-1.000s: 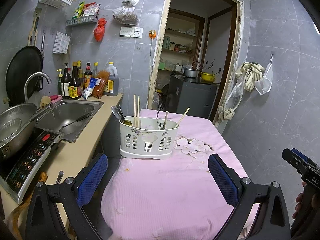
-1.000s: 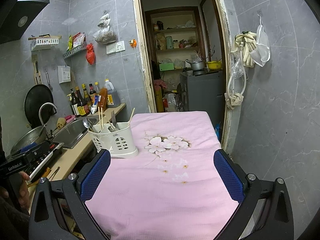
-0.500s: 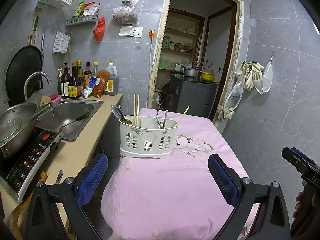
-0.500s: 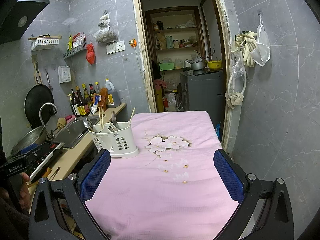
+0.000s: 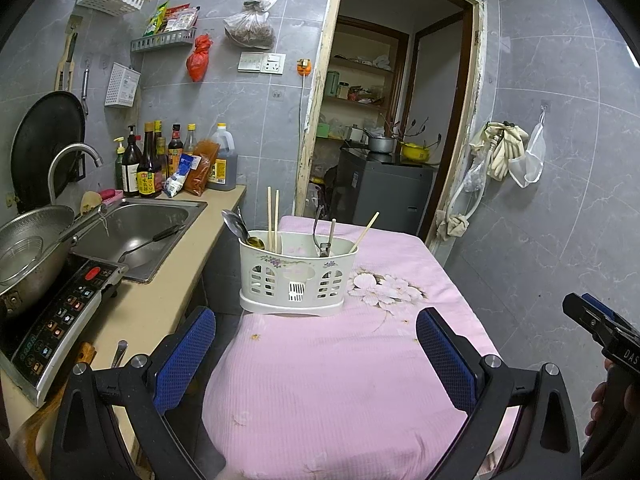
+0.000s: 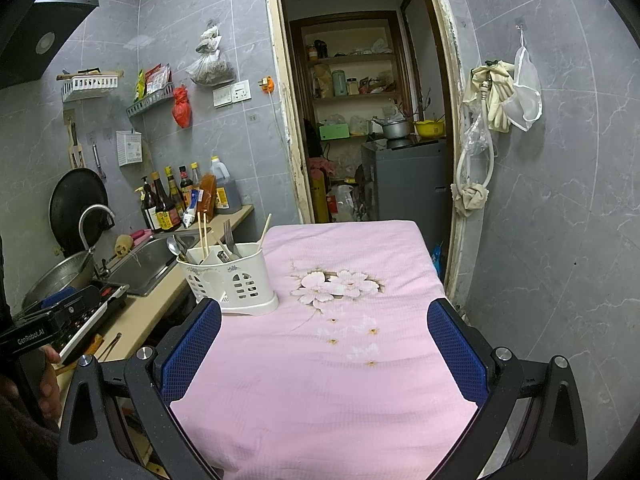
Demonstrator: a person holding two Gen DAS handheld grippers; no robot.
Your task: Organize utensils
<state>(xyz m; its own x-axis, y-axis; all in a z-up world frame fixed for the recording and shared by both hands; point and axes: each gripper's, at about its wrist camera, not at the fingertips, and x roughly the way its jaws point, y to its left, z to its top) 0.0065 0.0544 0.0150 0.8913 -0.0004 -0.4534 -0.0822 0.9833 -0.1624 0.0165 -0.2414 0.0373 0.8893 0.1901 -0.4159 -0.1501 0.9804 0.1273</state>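
Both grippers hang released and empty, the left gripper [image 5: 316,350] facing the white slotted plastic utensil caddy [image 5: 297,278] near the pink-clothed table's [image 5: 340,380] far-left corner, the right gripper [image 6: 324,342] further off.

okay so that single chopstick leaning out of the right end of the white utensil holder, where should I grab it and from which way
Grip the lone chopstick on the bare upper length above the holder rim, coming from above and the front. It leans up and to the right, clear of the metal utensils beside it, so that part is free. Both the left gripper and right gripper are open and empty.
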